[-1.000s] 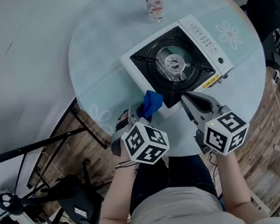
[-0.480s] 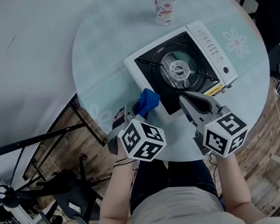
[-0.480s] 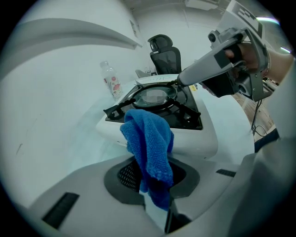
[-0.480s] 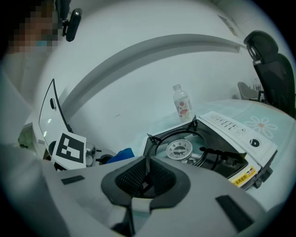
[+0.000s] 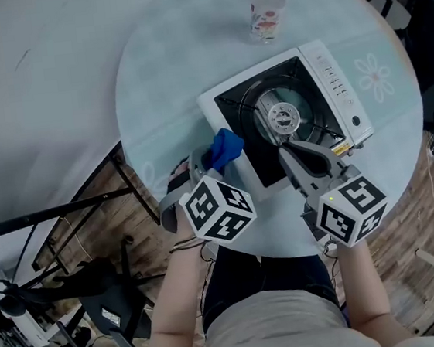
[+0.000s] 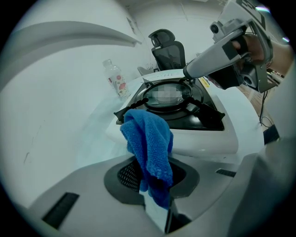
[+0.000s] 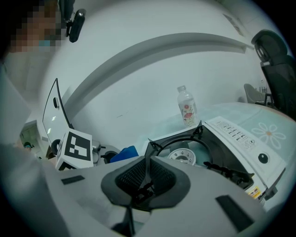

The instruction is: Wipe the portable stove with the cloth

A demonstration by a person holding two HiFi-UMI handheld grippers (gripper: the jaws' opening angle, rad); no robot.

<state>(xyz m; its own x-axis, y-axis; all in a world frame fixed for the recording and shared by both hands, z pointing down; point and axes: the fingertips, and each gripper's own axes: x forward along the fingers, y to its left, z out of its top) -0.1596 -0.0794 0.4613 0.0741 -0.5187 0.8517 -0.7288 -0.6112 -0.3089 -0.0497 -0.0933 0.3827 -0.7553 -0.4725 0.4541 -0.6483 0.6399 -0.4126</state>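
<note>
Left gripper view shows our left gripper (image 6: pixel 156 206) clamped on the blue cloth (image 6: pixel 149 141), with the portable stove (image 6: pixel 196 139) just ahead of its jaws, near corner first. Our right gripper (image 7: pixel 144 180), jaws together and empty, sits over the stove's near edge.

Looks to me like a lab or recording room, not a kitchen. The portable stove (image 5: pixel 284 114) sits on a round glass table (image 5: pixel 154 98) printed with daisies, not on a counter. Wood-plank flooring (image 5: pixel 408 209) runs underneath and a bare white wall (image 5: pixel 19 75) rises beyond. Black stand legs (image 5: pixel 51 219) stretch across the floor on my left, and a black mesh office chair (image 6: pixel 169 48) sits past the table.
</note>
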